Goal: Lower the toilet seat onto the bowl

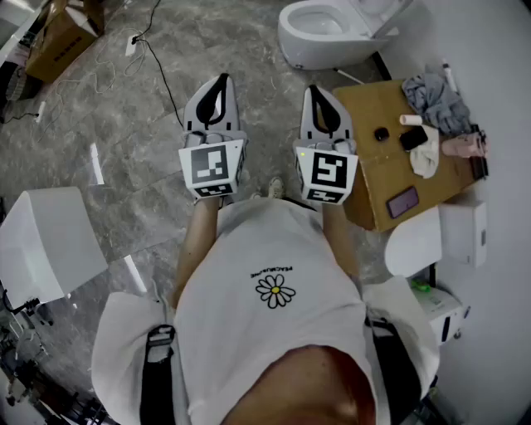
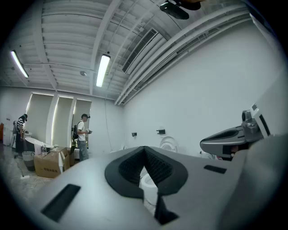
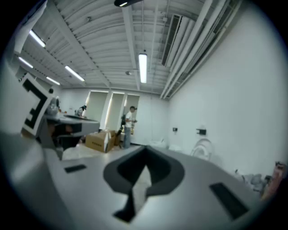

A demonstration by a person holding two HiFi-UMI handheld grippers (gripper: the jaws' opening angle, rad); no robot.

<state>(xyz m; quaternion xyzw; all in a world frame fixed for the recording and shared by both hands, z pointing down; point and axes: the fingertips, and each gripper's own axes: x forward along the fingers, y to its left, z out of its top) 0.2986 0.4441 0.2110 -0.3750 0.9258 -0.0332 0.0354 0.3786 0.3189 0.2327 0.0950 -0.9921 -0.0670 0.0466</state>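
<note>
- Far left, an opened cardboard box [image 1: 60, 35] sits on the grey marbled floor [image 1: 108, 116]. A white boxy unit [image 1: 46, 245] stands nearer the person.
- A thin black cable [image 1: 163, 73] trails across the floor from the top edge towards the tools.
- The left tool [image 1: 220, 80] is held out level in front of the person's chest. Its jaws are closed tip to tip with nothing gripped between them.
- Looking along that tool, two other people stand far off across the room, one [image 2: 82, 141] next to a carton and one [image 2: 20, 130] at the far left edge.
- The right tool [image 1: 316, 90] is level just beside the left one, the two apart. Its jaws are closed too and hold nothing.
- Beyond the right tool, the white bowl [image 1: 299, 37] stands by the wall at the top of the head view. The toilet seat [image 1: 388, 21] is raised upright at the back of the bowl, not on the rim. It is well apart from both tools.
- The right gripper view shows the seat as a pale ring upright against the wall.
- To the right is a brown cardboard table [image 1: 369, 166]. On it lie a grey cloth [image 1: 436, 95], a white cloth [image 1: 425, 158], a small black block [image 1: 412, 138] and a dark phone [image 1: 404, 202].
- White fixtures [image 1: 463, 232] are set along the right wall next to the table.
</note>
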